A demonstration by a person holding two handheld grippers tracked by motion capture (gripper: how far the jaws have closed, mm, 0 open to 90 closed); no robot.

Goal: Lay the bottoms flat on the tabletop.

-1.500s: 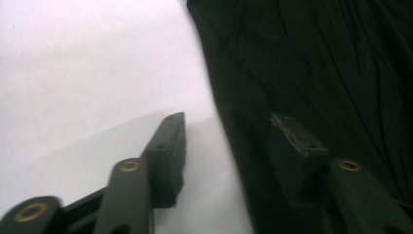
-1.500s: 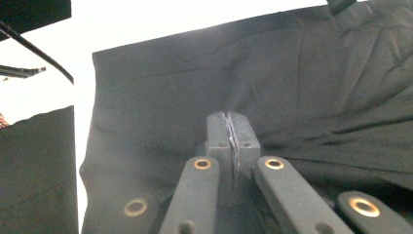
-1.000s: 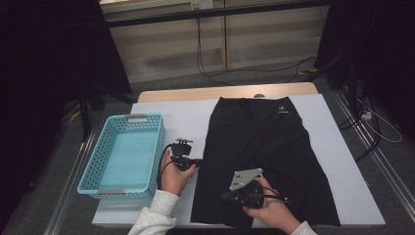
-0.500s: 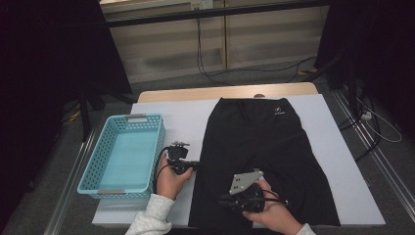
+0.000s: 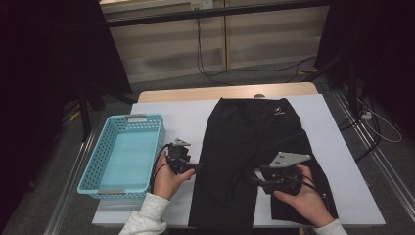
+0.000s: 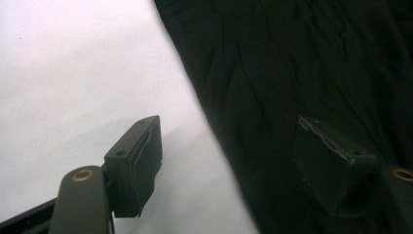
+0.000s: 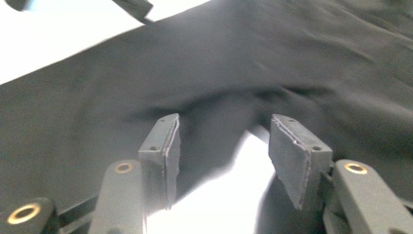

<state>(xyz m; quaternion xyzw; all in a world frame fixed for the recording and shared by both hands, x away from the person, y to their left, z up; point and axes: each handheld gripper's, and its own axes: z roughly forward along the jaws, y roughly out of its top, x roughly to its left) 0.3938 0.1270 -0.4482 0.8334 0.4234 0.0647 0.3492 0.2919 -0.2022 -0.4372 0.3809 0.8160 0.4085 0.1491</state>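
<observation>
A black pair of trousers [image 5: 244, 142] lies flat on the white table [image 5: 337, 147], waistband at the far side. My left gripper [image 5: 198, 167] sits at the garment's left edge. Its jaws have just been opening and now stand open [image 6: 226, 129]; one is over white table, the other over black cloth [image 6: 292, 58], and nothing is pinched. My right gripper [image 5: 255, 177] points left at the split between the two legs. Its jaws have also just been opening and stand open [image 7: 225, 124] above cloth [image 7: 243, 63] and a bare wedge of table, pressing on nothing.
A light blue plastic basket [image 5: 93, 161] stands empty at the table's left side, close to my left hand. White table surface shows to the right of the garment and between basket and cloth. Cables run across the floor beyond the table.
Both grippers were shut and now stand open. My right hand has moved to the right, and a gap of white table now shows between the two legs.
</observation>
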